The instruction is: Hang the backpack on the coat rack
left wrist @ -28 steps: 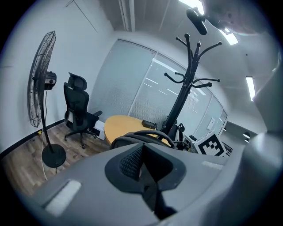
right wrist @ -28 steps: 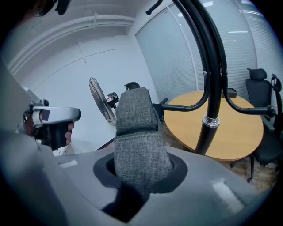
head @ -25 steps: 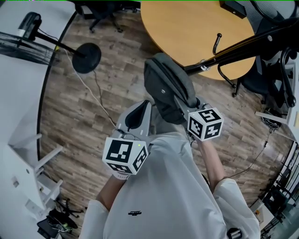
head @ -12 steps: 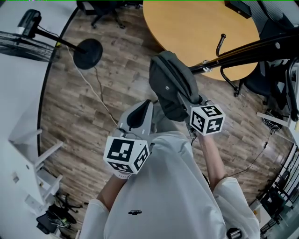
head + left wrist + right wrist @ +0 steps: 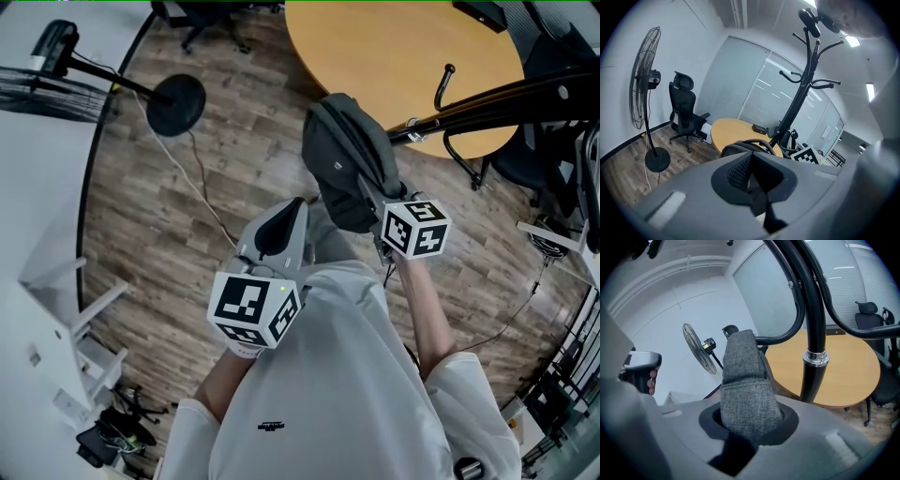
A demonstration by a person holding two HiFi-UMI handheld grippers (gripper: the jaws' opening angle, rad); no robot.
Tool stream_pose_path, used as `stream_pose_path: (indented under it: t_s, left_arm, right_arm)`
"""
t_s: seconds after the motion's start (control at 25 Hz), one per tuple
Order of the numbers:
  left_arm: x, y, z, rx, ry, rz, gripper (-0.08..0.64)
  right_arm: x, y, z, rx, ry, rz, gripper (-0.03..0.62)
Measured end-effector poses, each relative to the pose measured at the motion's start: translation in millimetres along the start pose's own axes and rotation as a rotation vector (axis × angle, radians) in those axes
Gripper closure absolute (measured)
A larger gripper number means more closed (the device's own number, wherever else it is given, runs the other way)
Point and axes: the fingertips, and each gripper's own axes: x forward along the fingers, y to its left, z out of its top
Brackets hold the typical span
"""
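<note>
The backpack (image 5: 349, 155) sits a little closer to the coat rack (image 5: 487, 98) than a second ago, and the right gripper (image 5: 750, 427) that carries it has shifted up the head view with it, its marker cube now higher against the bag. The left gripper (image 5: 752, 180) stays where it was, low and beside the bag, its jaws pressed together on nothing. The right jaws pinch a thick band of the backpack's grey woven fabric, which stands up from between them in a rounded, padded fold. The bag hangs in the air over the plank floor (image 5: 216, 187), just beside the rack's pole and on none of its hooks. The bag is dark grey, soft and bulging. The rack is glossy black tube with curved, knob-tipped hooks and a metal collar on the pole. Behind it stands a round bench (image 5: 394, 47) with a smooth, pale wood top
</note>
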Motion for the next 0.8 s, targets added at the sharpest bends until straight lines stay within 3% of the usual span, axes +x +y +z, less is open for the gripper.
stream_pose_path:
  t_s: [0.28, 0.6, 0.8]
  left_arm:
    - [-1, 2, 1, -0.001, 0.004, 0.004, 0.541]
    - [3, -1, 0, 0.002, 0.005, -0.013, 0.541]
    - [1, -5, 3, 0.002, -0.012, -0.019, 0.541]
  right_arm:
    - [5, -36, 2, 0.161, -0.036, -0.046, 0.489]
    - [16, -53, -1, 0.093, -0.058, -0.098, 0.485]
    - [19, -62, -5, 0.043, -0.022, -0.101, 0.456]
